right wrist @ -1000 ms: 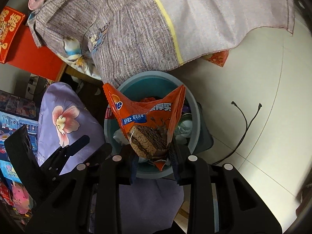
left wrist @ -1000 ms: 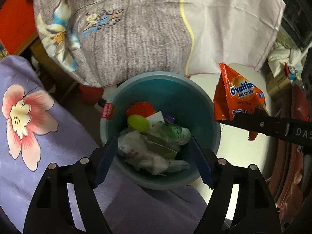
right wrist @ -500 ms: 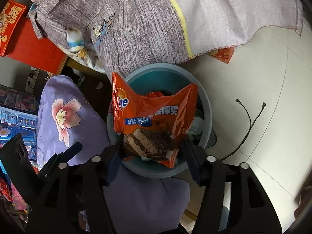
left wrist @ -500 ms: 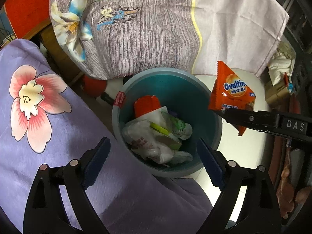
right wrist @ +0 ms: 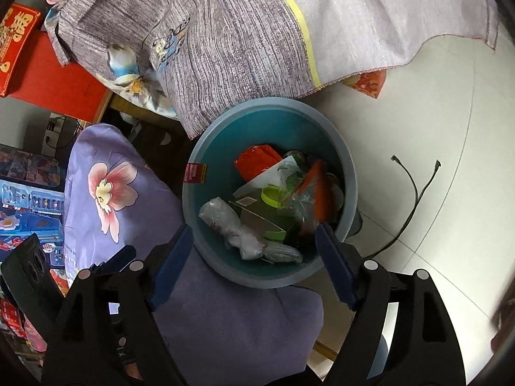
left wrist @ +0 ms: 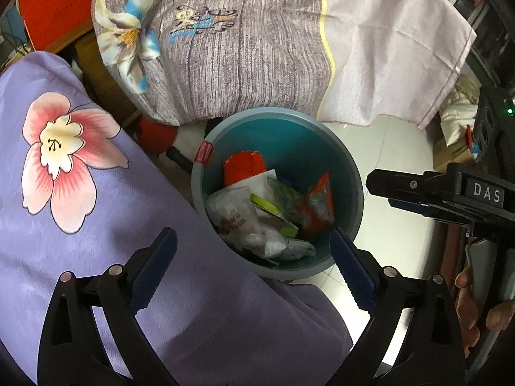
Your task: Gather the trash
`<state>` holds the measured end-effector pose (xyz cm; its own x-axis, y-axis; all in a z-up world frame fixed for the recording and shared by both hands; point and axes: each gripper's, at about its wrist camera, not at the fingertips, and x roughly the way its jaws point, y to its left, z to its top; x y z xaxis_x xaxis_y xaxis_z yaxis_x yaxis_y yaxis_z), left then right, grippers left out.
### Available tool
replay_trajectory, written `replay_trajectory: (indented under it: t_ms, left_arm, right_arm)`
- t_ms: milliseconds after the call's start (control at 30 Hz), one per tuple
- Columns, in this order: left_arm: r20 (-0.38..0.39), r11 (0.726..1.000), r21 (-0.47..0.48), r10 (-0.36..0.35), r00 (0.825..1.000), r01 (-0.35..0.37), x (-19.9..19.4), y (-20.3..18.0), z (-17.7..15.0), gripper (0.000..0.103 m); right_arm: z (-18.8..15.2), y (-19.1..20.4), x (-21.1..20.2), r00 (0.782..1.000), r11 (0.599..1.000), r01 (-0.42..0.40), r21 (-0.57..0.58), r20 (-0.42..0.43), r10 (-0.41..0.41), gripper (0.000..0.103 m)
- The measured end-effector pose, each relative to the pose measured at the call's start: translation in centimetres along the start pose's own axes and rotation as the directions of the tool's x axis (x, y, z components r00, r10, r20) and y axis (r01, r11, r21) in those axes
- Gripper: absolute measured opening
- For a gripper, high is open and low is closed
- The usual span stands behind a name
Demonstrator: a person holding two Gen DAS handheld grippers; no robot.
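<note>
Teal trash bin [right wrist: 349,189] — orange snack wrapper [right wrist: 317,189] lying inside among other litter. Right gripper [right wrist: 254,262] and left gripper [left wrist: 254,268] — both hovering above, fingers spread wide, gripping nothing.

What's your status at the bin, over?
Left gripper open, empty. Right gripper open, empty. Orange snack wrapper lies in the teal bin atop other trash. Nothing in the way.
</note>
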<state>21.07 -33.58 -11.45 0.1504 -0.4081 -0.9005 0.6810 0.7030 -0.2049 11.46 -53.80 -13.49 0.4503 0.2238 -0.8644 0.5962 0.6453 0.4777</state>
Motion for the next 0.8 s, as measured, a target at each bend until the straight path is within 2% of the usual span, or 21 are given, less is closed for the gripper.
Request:
replay_trajectory:
  t_ms: [333, 433, 800]
  left_arm:
    - [0.007, 1.000, -0.010, 0.005, 1.000, -0.005, -1.2, 0.3, -0.6, 0.097]
    - [0.011, 1.000, -0.013, 0.012, 1.000, -0.012, -1.8, 0.4, -0.9, 0.097]
    - [0.068, 0.999, 0.008, 0.048, 0.997, -0.049, -5.1, -0.3, -2.4, 0.098]
  right_arm:
    - [-1.0, 1.0, -0.5, 1.000, 1.000, 0.014, -0.010, -0.003, -0.014, 0.076]
    - [-1.4, 1.4, -1.0, 1.000, 1.000, 0.018, -0.021, 0.006, -0.018, 0.082]
    - [-3.8, 2.4, -3.0, 0.999, 0.997, 0.011, -0.071, 0.035, -0.008, 0.090]
